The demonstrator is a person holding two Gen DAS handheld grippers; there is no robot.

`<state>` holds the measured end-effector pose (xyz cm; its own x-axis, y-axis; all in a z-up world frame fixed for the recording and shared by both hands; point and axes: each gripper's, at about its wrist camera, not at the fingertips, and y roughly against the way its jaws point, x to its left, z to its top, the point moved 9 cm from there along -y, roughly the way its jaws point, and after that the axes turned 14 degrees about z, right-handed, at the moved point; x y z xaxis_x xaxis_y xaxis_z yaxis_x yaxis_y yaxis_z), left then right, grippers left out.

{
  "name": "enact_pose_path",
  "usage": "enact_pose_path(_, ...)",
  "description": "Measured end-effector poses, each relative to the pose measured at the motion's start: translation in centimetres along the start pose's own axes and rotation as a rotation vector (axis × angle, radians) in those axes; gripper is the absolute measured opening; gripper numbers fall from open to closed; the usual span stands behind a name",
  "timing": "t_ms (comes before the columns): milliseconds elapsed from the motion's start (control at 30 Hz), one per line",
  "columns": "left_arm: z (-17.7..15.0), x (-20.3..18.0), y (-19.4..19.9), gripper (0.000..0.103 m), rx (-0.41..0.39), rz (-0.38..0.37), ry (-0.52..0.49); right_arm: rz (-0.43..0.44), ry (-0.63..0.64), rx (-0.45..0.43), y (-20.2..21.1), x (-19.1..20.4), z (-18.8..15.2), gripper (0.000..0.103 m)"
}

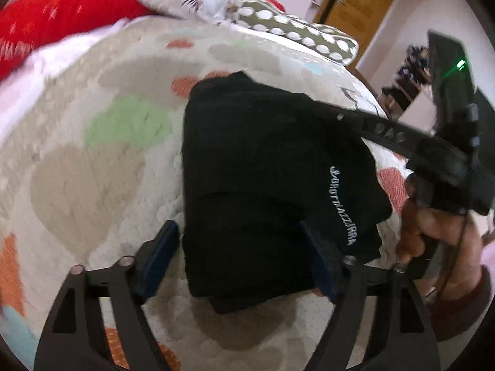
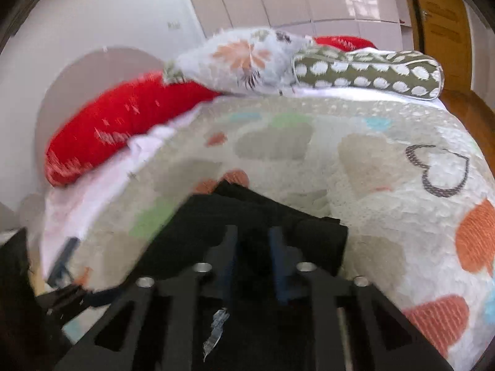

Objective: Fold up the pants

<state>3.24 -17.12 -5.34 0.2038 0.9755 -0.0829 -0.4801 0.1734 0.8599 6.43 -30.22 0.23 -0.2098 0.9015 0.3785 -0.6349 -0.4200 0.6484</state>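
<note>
Both wrist cameras look steeply down along their tool fingers, close over the bed [image 1: 92, 160], the left from the pants' [image 1: 263, 185] side, the right from their near edge, sharing pants, blanket and pillows [image 2: 365, 71].

1. We cannot see the near edge of the black pants [image 1: 263, 167]: in the left wrist view the left gripper [image 1: 244, 259] and its arms cover it.
2. The right gripper [image 2: 252, 247] has its narrow gap over dark cloth, but blur and black on black keep us from telling whether the pads press it.
3. The white lettering [image 1: 342, 205] beside the left gripper's right finger is too smeared to read.
4. The red pillow [image 2: 123, 123] beyond the tools is motion-blurred and, in the left view, cut by the frame edge.
5. The hand [image 1: 433, 232] on the right tool is perhaps half hidden by it.
</note>
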Motion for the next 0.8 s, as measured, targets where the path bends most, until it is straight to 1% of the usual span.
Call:
enact_pose_path(33,0.1,0.3,-0.3,0.087,0.006,-0.019,0.026,-0.011,0.007,0.015,-0.6,-0.4,-0.3,0.015)
enact_pose_path(67,0.1,0.3,-0.3,0.088,0.008,-0.026,0.031,-0.024,0.012,0.030,-1.1,-0.7,-0.6,0.015)
enact_pose_path(167,0.0,-0.1,-0.2,0.088,-0.008,-0.007,0.013,-0.023,0.018,0.030,-1.6,-1.2,-0.8,0.015)
enact_pose_path(233,-0.2,-0.2,0.1,0.089,-0.016,0.007,0.003,-0.021,0.003,0.024,-1.0,-1.0,-0.8,0.015)
enact_pose_path(267,-0.2,-0.2,0.3,0.088,-0.020,0.011,0.006,-0.018,-0.002,0.017,-0.2,-0.7,-0.8,0.019)
enact_pose_path(300,-0.2,-0.1,0.5,0.088,-0.025,0.016,0.008,-0.014,-0.008,0.011,0.7,-0.2,-0.9,0.019)
enact_pose_path(333,-0.3,0.0,0.9,0.088,-0.032,0.021,0.009,-0.013,-0.006,0.002,1.9,0.4,-1.2,0.022)
enact_pose_path(400,-0.3,0.0,1.3,0.088,-0.045,0.034,0.009,-0.022,0.016,-0.008,3.6,1.5,-2.1,0.032)
enact_pose_path(433,-0.4,0.0,1.5,0.088,-0.054,0.047,0.006,-0.031,0.023,-0.010,4.3,1.8,-2.7,0.042)
enact_pose_path(467,-0.5,0.0,1.6,0.088,-0.062,0.060,0.002,-0.045,0.028,-0.009,4.9,2.0,-3.6,0.048)
enact_pose_path(533,-0.6,0.0,2.0,0.088,-0.072,0.077,0.001,-0.080,0.040,0.018,4.9,2.0,-5.6,0.048)
enact_pose_path(600,-0.7,-0.1,2.5,0.088,-0.080,0.088,-0.001,-0.124,0.041,0.062,3.9,1.1,-7.3,0.049)
enact_pose_path(633,-0.8,-0.1,3.0,0.088,-0.091,0.104,-0.010,-0.127,0.037,0.062,3.7,0.9,-7.6,0.050)
enact_pose_path(700,-0.8,0.0,4.2,0.088,-0.127,0.131,-0.025,-0.107,0.001,0.041,4.6,0.8,-7.5,0.050)
enact_pose_path(767,-0.7,0.4,5.3,0.088,-0.161,0.160,-0.030,-0.092,-0.018,0.012,6.0,1.2,-7.1,0.050)
enact_pose_path(800,-0.5,0.5,5.7,0.088,-0.174,0.166,-0.029,-0.099,-0.009,-0.007,7.0,1.5,-7.0,0.050)
